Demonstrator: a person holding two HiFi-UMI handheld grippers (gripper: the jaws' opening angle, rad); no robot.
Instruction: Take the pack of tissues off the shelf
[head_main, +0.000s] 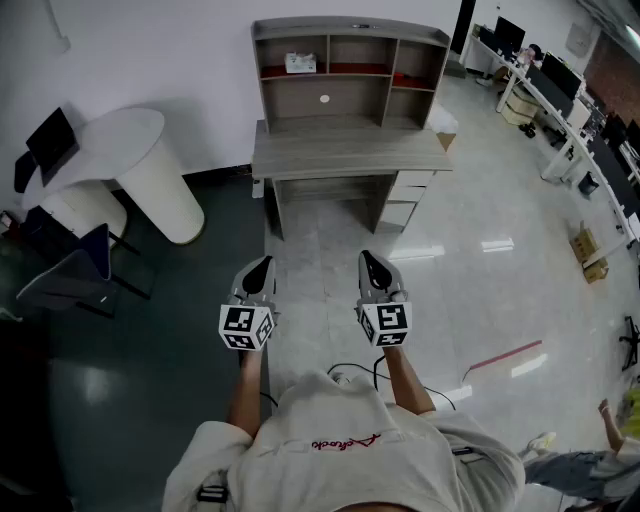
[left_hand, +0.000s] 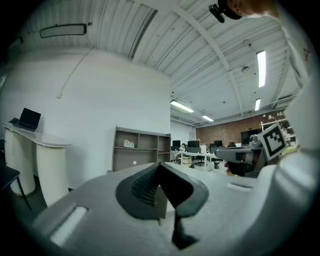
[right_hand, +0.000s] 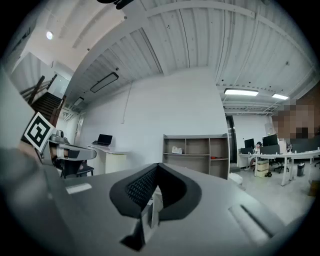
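The pack of tissues (head_main: 300, 63) is a small white packet in the upper left compartment of the grey shelf unit (head_main: 350, 60), which stands on a desk against the far wall. It also shows small in the left gripper view (left_hand: 129, 144) and the right gripper view (right_hand: 176, 149). My left gripper (head_main: 260, 268) and right gripper (head_main: 370, 262) are held side by side over the floor, well short of the desk. Both point toward the shelf. Each has its jaws shut with nothing between them, and the tips meet in the left gripper's (left_hand: 160, 166) and the right gripper's (right_hand: 159, 167) own views.
A grey desk top (head_main: 345, 150) with drawers lies under the shelf. A white rounded counter (head_main: 140, 165) with a laptop (head_main: 50, 140) and dark chairs (head_main: 75, 275) stand at the left. Office desks with monitors (head_main: 560, 95) line the right, with a cardboard box (head_main: 592, 255). Another person's legs (head_main: 590, 460) are at the bottom right.
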